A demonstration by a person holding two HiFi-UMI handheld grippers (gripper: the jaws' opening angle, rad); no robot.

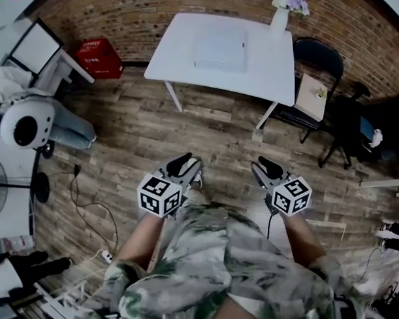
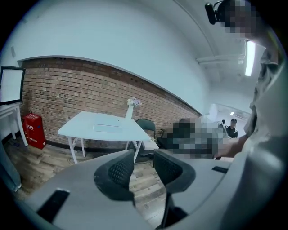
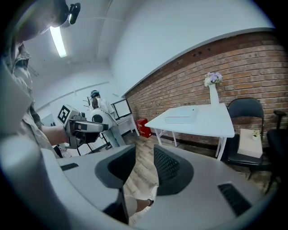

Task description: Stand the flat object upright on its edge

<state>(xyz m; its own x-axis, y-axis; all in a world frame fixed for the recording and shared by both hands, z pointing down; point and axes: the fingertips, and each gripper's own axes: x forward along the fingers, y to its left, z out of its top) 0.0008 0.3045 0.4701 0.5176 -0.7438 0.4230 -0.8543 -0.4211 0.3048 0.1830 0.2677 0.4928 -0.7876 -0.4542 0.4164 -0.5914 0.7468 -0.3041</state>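
Observation:
A flat white object lies face down on the white table at the far side of the room; it also shows as a flat white object in the left gripper view and a flat white object in the right gripper view. Both grippers hang in front of my body over the wooden floor, well short of the table. My left gripper is open, with only floor between its jaws. My right gripper is open too and holds nothing.
A white vase of flowers stands on the table's far right corner. A black chair holding a pale cushion stands right of the table, a red crate on its left. White equipment and floor cables lie left.

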